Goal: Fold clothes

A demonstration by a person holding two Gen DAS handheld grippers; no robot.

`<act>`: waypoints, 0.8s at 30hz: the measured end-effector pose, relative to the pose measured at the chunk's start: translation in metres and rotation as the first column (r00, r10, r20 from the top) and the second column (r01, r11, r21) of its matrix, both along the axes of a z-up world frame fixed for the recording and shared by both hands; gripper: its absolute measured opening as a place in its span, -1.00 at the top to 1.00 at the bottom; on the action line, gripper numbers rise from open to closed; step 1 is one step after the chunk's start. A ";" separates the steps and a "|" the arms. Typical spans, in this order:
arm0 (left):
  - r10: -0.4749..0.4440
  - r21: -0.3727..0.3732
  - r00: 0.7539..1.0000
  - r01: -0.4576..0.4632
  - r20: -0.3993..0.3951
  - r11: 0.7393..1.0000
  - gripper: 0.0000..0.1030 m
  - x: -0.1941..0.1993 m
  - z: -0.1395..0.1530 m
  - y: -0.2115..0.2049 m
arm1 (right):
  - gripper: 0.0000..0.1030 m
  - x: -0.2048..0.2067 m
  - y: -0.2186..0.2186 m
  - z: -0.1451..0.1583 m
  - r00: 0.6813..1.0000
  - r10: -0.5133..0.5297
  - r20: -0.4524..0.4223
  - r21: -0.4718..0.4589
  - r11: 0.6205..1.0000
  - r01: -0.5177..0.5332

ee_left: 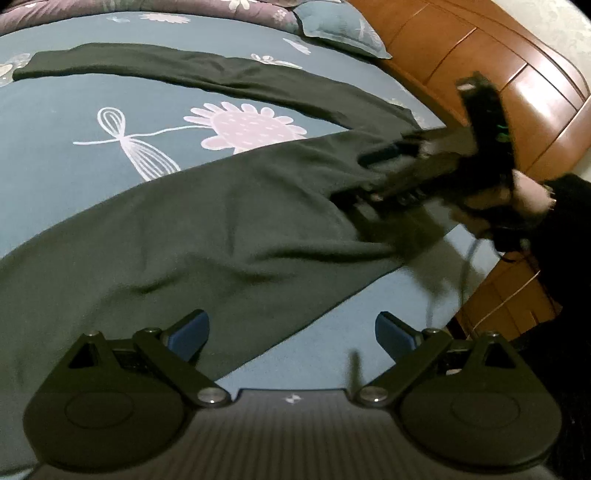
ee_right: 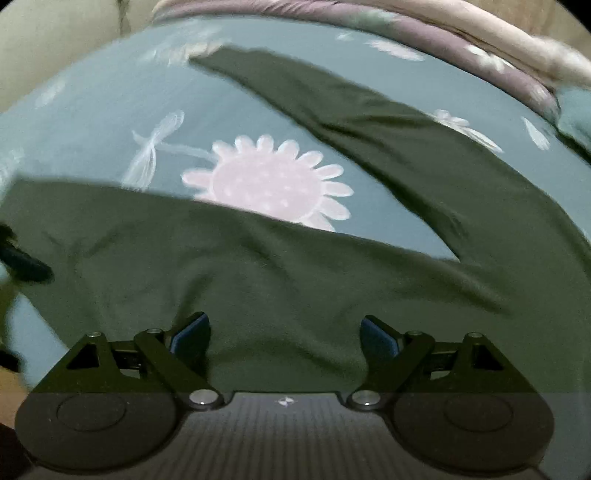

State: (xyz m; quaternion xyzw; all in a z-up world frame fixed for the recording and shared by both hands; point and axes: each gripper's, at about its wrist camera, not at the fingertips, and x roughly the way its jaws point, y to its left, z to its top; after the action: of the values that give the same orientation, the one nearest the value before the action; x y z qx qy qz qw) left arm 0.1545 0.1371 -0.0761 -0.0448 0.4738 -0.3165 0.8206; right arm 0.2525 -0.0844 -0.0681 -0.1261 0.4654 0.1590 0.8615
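A dark green garment (ee_left: 221, 229) lies spread on the blue flower-print bedsheet (ee_left: 74, 122), and a long narrow part (ee_left: 192, 70) of it runs toward the far left. My left gripper (ee_left: 291, 332) is open, low over the garment's near edge, with nothing between its fingers. My right gripper (ee_left: 364, 177), blurred and held by a hand (ee_left: 528, 195), hovers at the garment's right end. In the right wrist view the right gripper (ee_right: 284, 332) stands wide open just above the garment (ee_right: 280, 280), gripping nothing. A dark part of the left gripper (ee_right: 26, 266) shows at the left edge.
A wooden headboard (ee_left: 498, 74) curves along the right side. A blue pillow (ee_left: 340, 26) and a purple quilt (ee_left: 155, 7) lie at the back. A thin cable (ee_left: 465, 266) hangs below the right hand. Bare sheet (ee_left: 332, 332) shows near the bed's edge.
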 end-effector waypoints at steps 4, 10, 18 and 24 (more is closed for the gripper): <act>0.001 0.024 1.000 -0.001 -0.001 1.000 -0.87 -0.004 0.005 0.003 | -0.96 0.030 -0.013 -0.004 0.995 -0.094 0.013 0.055 0.994 0.093; 0.009 0.003 0.999 -0.009 0.031 1.000 -0.87 0.000 0.012 0.005 | -0.90 0.019 -0.013 0.023 0.999 -0.029 -0.037 0.134 0.990 0.033; -0.016 0.035 1.000 0.015 0.012 0.999 -0.89 -0.003 0.003 0.002 | -1.00 -0.008 0.022 0.004 0.984 0.164 -0.065 -0.021 0.986 -0.166; -0.021 0.034 1.000 0.022 -0.015 0.999 -0.89 -0.013 0.008 0.011 | -0.97 0.017 0.008 0.007 0.999 0.007 -0.037 0.018 1.000 -0.007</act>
State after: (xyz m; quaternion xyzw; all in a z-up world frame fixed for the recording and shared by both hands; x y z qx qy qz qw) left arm 0.1416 0.1482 -0.0679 -0.0279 0.4857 -0.3168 0.8142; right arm 0.2698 -0.0762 -0.0608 -0.1171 0.4794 0.1684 0.8533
